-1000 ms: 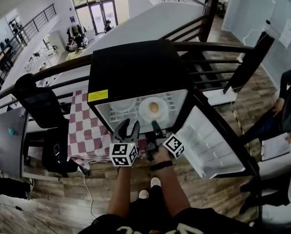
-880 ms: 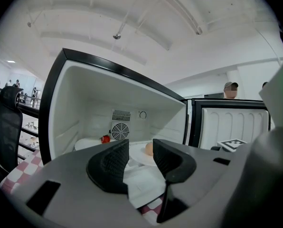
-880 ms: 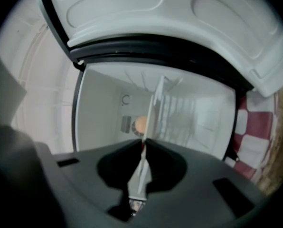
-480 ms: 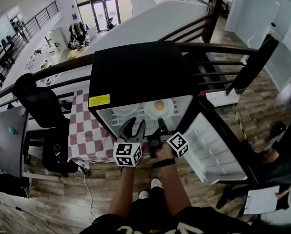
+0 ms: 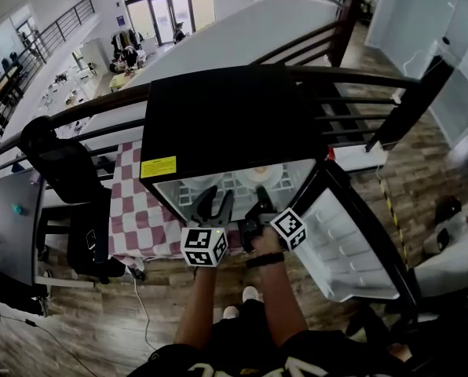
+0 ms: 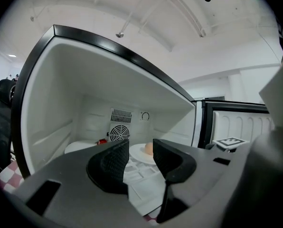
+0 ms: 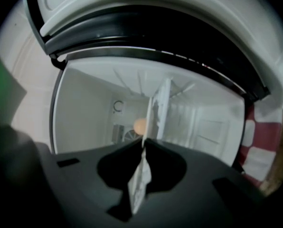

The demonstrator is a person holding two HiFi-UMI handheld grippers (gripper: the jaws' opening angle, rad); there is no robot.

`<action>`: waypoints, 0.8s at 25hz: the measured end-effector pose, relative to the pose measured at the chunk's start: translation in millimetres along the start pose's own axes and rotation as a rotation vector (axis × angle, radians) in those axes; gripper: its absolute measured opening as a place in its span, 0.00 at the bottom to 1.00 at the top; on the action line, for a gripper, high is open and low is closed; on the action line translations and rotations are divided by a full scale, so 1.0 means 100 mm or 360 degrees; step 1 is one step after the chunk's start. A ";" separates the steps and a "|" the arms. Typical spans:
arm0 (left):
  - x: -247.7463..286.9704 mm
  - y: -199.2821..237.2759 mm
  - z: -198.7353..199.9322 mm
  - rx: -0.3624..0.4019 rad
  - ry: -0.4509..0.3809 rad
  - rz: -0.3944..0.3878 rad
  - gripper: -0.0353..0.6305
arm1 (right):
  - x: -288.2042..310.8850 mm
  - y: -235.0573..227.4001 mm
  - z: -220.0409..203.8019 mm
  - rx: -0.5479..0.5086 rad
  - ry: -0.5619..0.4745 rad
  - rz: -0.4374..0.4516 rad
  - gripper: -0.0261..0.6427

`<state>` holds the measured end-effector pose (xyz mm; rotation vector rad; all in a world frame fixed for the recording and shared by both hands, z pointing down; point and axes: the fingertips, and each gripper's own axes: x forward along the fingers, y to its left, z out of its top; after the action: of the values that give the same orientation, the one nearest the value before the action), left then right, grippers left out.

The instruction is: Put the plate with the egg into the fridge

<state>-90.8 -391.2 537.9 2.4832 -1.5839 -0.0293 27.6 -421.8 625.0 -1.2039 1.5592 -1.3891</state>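
Observation:
The black mini fridge (image 5: 218, 116) stands with its door (image 5: 348, 242) swung open to the right. A white plate (image 5: 264, 176) carrying the egg (image 6: 148, 148) rests on the white wire shelf (image 6: 141, 175) inside, mostly under the fridge top in the head view. My right gripper (image 5: 259, 204) is turned on its side and shut on the shelf's front edge (image 7: 153, 113); the egg (image 7: 139, 125) shows just beyond its jaws. My left gripper (image 5: 213, 197) hovers open at the fridge mouth with nothing in it, and the shelf lies below its fingers (image 6: 115, 158).
A second white plate (image 6: 80, 147) and a small red thing (image 6: 101, 141) lie at the left of the shelf. Left of the fridge are a red-checked cloth (image 5: 136, 203) and a black chair (image 5: 61, 167). A dark railing (image 5: 360, 77) runs behind.
Both grippers have come closer to the fridge mouth. The plate with the egg now shows deeper under the fridge top. The person at the right edge has gone from view.

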 end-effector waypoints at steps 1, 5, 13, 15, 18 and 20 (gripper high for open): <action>0.01 0.01 -0.01 0.0009 0.0006 0.0003 0.32 | 0.01 0.01 0.01 -0.0015 0.0003 -0.0004 0.09; 0.03 0.01 -0.01 0.0017 0.0009 -0.0001 0.32 | 0.03 0.03 0.02 -0.0058 0.0019 -0.0068 0.10; 0.00 0.02 0.01 -0.0026 0.0002 0.0001 0.32 | 0.02 0.07 -0.02 -0.0486 0.0189 -0.0206 0.12; -0.01 0.02 0.02 -0.0027 -0.0001 0.0005 0.32 | 0.02 0.11 -0.05 -0.0589 0.0247 -0.0178 0.19; -0.05 0.01 0.05 -0.0031 -0.0011 0.0004 0.32 | 0.00 0.13 -0.09 -0.0743 0.0333 -0.0204 0.29; -0.08 0.00 0.06 -0.0034 -0.0014 0.0000 0.32 | -0.03 0.10 -0.13 -0.0848 0.0415 -0.0270 0.36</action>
<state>-94.7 -385.1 531.7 2.4704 -1.5786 -0.0564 14.4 -415.2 617.1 -1.5399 2.1443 -1.3156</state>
